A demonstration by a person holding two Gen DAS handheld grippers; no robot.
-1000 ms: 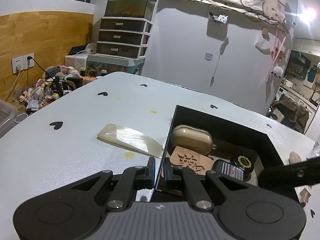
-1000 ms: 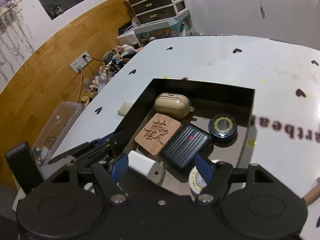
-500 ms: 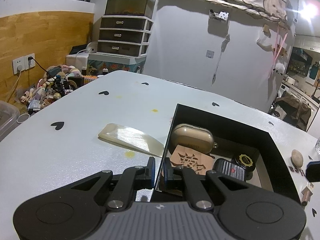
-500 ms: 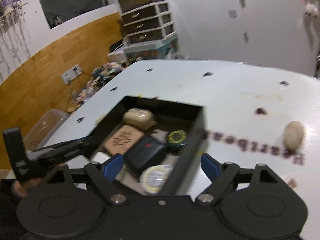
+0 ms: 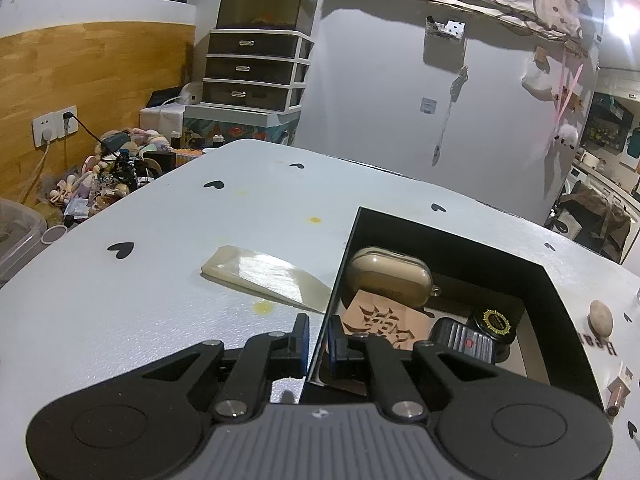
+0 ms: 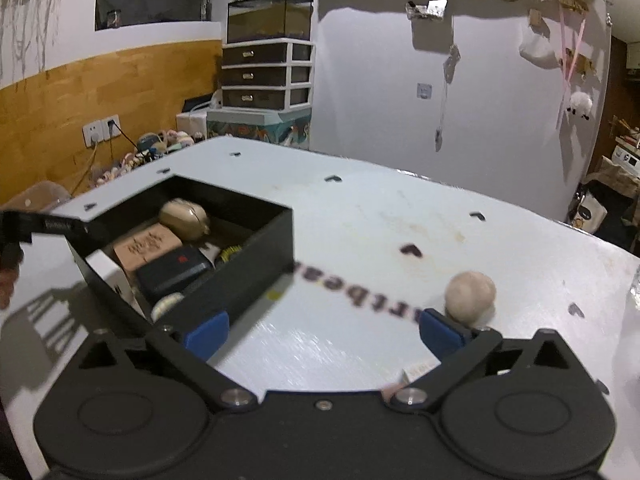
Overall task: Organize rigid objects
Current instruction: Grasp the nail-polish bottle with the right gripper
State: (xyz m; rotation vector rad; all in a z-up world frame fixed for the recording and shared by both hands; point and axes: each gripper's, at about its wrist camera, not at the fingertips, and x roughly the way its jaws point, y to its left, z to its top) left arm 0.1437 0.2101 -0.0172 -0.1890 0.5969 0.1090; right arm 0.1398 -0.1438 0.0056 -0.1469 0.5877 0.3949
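Jaws on the right gripper (image 6: 323, 334) have just swung wide open, empty, leaving the black box (image 6: 256, 240) for the beige stone (image 6: 470, 293) on the tabletop (image 6: 380, 240). Left gripper (image 5: 317, 340) stays clamped on the box's wall, so the stone looks next to go in.

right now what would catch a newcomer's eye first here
The black box on the white table, packed with small things. The left gripper is shut on its near wall. To its right, a pale egg lies loose beside the open right gripper.
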